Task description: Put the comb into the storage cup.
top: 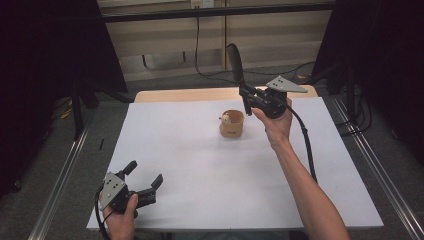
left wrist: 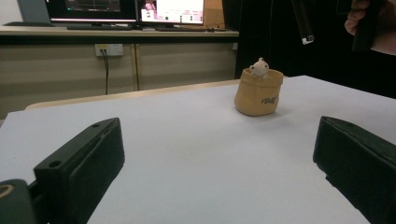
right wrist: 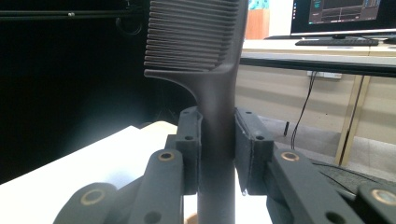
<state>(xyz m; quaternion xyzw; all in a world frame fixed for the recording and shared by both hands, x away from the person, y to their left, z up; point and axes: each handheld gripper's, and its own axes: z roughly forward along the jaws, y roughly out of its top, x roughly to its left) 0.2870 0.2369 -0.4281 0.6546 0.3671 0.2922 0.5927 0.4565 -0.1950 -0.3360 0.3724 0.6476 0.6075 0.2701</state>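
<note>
At the near left corner of the white-covered table [top: 200, 180], the person's left hand [top: 121, 220] holds the left gripper [top: 145, 181] low over the sheet, its two black jaws spread wide with nothing between them. In the left gripper view the jaws stand far apart at either side of the frame, with the bare white surface between them.

Farther up the table, past its middle, a small tan fabric pouch [top: 232, 124] stands upright on the sheet, a tiny pale toy figure [top: 226, 118] peeking over its rim; from the left gripper view the pouch [left wrist: 258, 91] sits well beyond the open jaws, printed lettering on its side.

Just right of the pouch and raised above the table, the right hand [top: 277, 125] holds the right gripper [top: 246, 92], whose jaws are clamped on the handle of a black comb [top: 235, 62]. The comb stands nearly upright, toothed end up. The right gripper view shows the comb [right wrist: 212, 70] handle pinched between both pads, the teeth pointing left.

Beyond the table are a beige wall, trailing cables and dark curtains.
</note>
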